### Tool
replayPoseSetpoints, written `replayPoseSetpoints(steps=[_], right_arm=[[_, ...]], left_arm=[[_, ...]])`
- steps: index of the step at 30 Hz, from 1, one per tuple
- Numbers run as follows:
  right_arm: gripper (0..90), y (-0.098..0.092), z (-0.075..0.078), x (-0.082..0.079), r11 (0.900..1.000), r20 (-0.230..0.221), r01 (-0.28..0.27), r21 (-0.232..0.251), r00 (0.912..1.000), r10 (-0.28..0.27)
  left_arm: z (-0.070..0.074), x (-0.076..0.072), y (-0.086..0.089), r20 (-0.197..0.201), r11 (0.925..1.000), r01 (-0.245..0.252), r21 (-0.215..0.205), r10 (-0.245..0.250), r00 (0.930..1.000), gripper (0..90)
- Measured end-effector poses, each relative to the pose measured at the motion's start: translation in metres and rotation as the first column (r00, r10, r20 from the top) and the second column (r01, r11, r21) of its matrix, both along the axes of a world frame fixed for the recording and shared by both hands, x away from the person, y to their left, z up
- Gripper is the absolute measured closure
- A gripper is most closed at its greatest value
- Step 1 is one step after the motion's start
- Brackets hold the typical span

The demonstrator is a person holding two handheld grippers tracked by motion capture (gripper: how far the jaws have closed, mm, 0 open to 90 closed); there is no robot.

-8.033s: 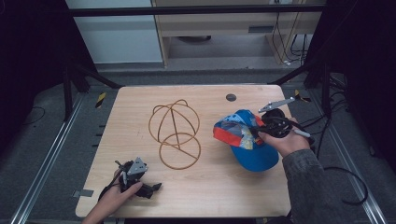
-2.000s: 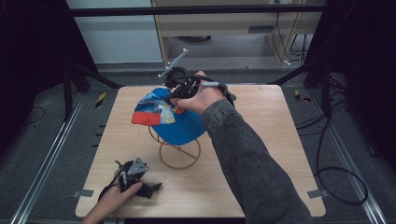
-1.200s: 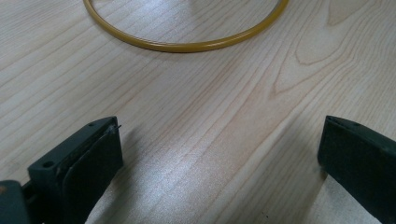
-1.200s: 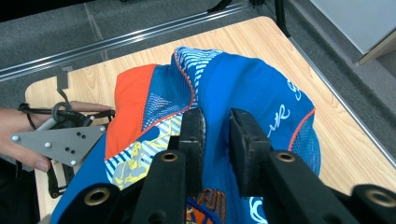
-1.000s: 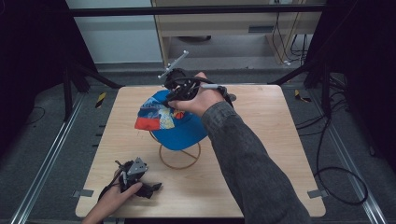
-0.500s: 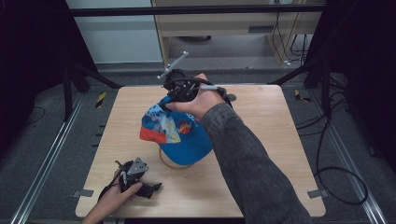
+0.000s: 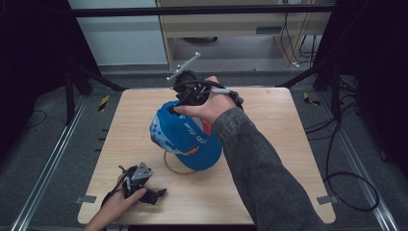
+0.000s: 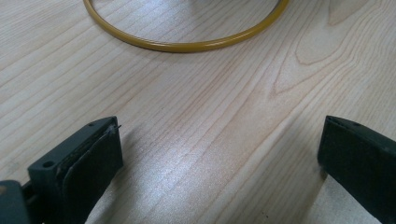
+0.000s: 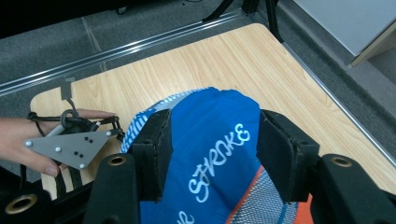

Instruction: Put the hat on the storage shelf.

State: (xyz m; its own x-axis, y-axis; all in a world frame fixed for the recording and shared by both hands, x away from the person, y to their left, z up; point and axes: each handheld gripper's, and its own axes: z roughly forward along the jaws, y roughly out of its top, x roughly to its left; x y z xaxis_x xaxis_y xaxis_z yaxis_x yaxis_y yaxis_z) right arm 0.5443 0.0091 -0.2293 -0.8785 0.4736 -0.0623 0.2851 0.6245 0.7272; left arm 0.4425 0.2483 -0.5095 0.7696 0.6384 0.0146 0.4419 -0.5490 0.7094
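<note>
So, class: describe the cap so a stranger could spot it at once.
Start at the wooden table. Near its middle stands a gold wire stand, and the cap sits draped over it. It is the only cloth thing there: bright blue with white lettering.

We see our left gripper (image 8: 219, 168) with its two black jaws standing wide apart at the lower left and lower right of the frame, with nothing between them. Under them lies the light wooden table (image 8: 196, 116). At the top of the frame curves a yellow ring (image 8: 187, 45), lying on the wood.
</note>
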Motion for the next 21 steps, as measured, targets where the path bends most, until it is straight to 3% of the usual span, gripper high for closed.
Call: replayPoseSetpoints(steps=[21], right_arm=[[44.7,-0.022,0.001,-0.005,0.999,-0.007,0.025,0.033,0.9997,-0.025]], left_arm=[[0.000,0.000,0.000,0.000,1.0000,0.002,0.003,-0.002,1.0000,0.0]])
